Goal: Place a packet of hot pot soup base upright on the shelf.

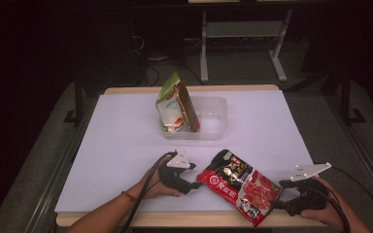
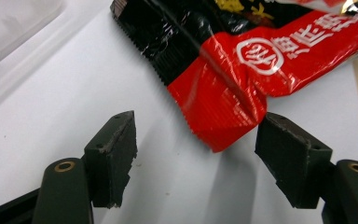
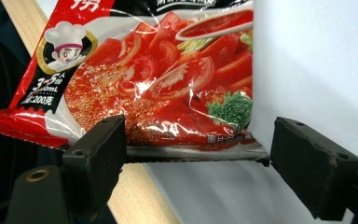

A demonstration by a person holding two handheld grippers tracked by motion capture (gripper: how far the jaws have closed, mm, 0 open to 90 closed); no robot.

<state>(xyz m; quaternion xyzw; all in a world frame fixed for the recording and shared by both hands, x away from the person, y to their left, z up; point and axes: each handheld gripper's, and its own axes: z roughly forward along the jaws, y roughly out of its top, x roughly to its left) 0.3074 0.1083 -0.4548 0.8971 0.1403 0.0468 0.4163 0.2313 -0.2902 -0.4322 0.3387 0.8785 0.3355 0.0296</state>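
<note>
The white tabletop [image 1: 126, 131] carries the whole job, which looks to be packing food packets into the clear plastic tub [image 1: 212, 119] at its far middle. I judge the work to be partly done: two packets already stand in the left end of that tub, a green and white one [image 1: 169, 108] leaning with a brown and red one [image 1: 188, 114] just beside it, while the right part of the tub is bare. What is left is the large red and black sauce packet [image 1: 238, 187], which lies flat and slanted near the front edge of the tabletop, its lower corner reaching past the edge over the wooden rim. It is between the two hands and gripped by neither. The left claw [image 1: 193, 186] sits just beside the packet's red sealed corner with its jaws spread wide; in the left gripper view that corner [image 2: 223, 109] pokes down between the jaws without either pad pressing on it. The right claw [image 1: 278, 204] is at the packet's other end, also spread wide, and in the right gripper view the sealed bottom edge [image 3: 191, 151] lies across the gap between its jaws, loose. Nothing stands on the stretch of tabletop between packet and tub, so the path looks free; the only crowding is the two leaning packets, which leave room on the tub's right side.
</note>
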